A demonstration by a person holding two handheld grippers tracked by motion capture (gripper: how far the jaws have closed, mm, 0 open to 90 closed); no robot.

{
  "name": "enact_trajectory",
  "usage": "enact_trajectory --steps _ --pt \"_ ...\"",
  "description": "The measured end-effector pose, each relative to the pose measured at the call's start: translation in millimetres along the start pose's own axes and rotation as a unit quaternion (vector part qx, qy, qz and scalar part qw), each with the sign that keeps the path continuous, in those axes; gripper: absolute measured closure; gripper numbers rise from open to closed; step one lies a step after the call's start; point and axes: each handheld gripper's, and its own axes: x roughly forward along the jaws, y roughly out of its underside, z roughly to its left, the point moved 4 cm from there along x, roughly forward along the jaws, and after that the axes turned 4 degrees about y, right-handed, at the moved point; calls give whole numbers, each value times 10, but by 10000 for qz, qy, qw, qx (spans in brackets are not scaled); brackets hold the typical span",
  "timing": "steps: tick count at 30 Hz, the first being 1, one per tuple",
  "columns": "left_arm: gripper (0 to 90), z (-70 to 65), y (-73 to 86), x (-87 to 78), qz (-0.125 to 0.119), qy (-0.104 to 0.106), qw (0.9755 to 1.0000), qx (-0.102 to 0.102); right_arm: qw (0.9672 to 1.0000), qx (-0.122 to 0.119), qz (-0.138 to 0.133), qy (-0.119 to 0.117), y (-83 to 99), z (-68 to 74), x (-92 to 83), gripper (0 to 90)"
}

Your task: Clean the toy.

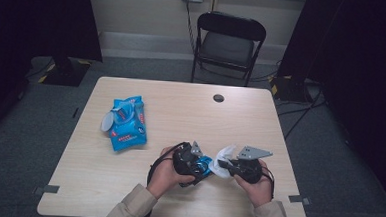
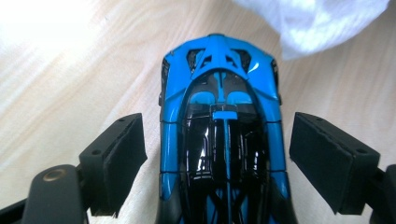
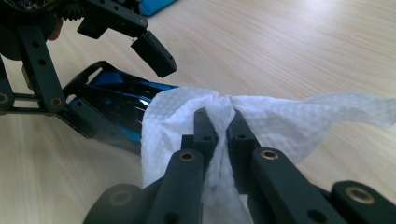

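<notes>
A blue and black toy car (image 2: 219, 116) lies on the wooden table (image 1: 181, 108) near its front edge. My left gripper (image 2: 217, 133) straddles the car, and its pads (image 2: 119, 163) stand a little off both sides, so it is open. In the high view the car (image 1: 206, 166) shows between the two hands. My right gripper (image 3: 217, 116) is shut on a bunched white wipe (image 3: 289, 116). The wipe hangs over one end of the car (image 3: 112, 98). From above, the right gripper (image 1: 222, 165) points left toward the left gripper (image 1: 195, 164), with the wipe (image 1: 226, 154) between them.
A blue pack of wipes (image 1: 127, 122) with its lid flipped open lies on the left half of the table. A round cable hole (image 1: 218, 98) is at the far edge. A black folding chair (image 1: 228, 43) stands behind the table.
</notes>
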Motion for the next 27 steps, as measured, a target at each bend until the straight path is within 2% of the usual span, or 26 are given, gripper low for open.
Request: enact_trajectory --steps 3,7,12,19,23,27 --pt "181 6 11 -110 -171 -1 9998 30 10000 -58 -40 -65 -48 44 3 856" --pt "181 37 102 -274 -260 -23 9997 8 9997 -143 -25 -187 -94 119 64 855" --pt "180 105 269 -490 -379 -143 9991 -112 9989 -237 -10 -411 -176 241 193 853" --pt "195 154 501 -764 -584 -254 9975 -299 9962 -506 80 -708 -313 469 415 852" --pt "202 124 572 -844 -721 -172 9969 -280 9940 -543 72 -948 -378 585 539 851" --pt "211 99 584 -841 -871 -97 9957 -310 9928 -495 23 -1093 -474 661 612 850"
